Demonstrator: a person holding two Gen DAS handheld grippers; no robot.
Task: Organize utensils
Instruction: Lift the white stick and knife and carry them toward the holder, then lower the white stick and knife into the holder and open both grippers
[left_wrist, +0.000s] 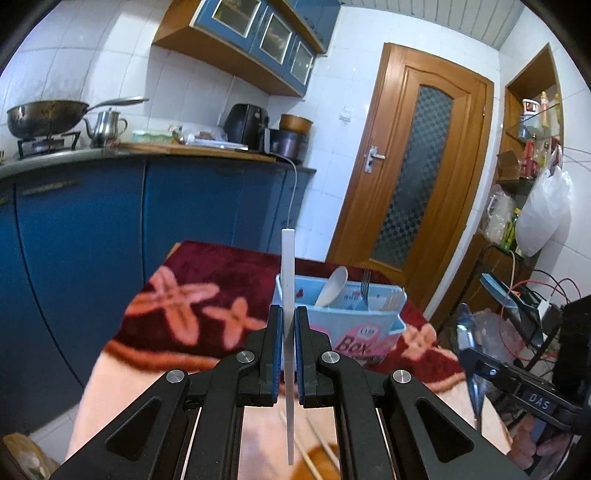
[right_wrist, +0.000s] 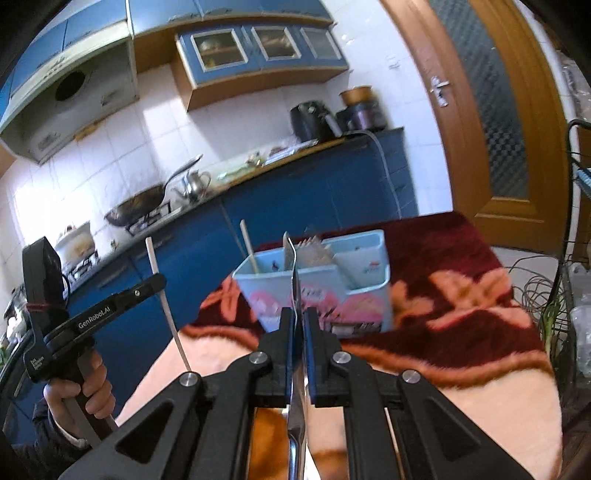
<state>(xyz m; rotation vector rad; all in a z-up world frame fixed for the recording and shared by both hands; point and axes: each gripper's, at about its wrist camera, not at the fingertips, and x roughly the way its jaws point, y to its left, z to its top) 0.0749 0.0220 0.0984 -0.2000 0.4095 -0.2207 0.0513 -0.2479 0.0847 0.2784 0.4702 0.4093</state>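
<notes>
My left gripper (left_wrist: 289, 314) is shut on a white chopstick (left_wrist: 288, 280) that stands upright in front of the light blue utensil holder (left_wrist: 354, 321). The holder has several compartments with a white spoon (left_wrist: 334, 286), a fork (left_wrist: 365, 288) and wooden pieces inside. My right gripper (right_wrist: 299, 317) is shut on a metal utensil (right_wrist: 293, 273), held edge-on, its tip over the holder (right_wrist: 314, 284). The left gripper (right_wrist: 157, 282) with its white chopstick (right_wrist: 164, 295) shows at the left in the right wrist view. A wooden chopstick (right_wrist: 248, 246) stands in the holder's left compartment.
The holder stands on a table under a dark red and pink patterned cloth (left_wrist: 192, 295). Loose wooden chopsticks (left_wrist: 317, 439) lie on the cloth below my left gripper. Blue kitchen cabinets (left_wrist: 110, 229) stand behind, a wooden door (left_wrist: 413, 177) to the right, cables and a rack (right_wrist: 554, 295) at far right.
</notes>
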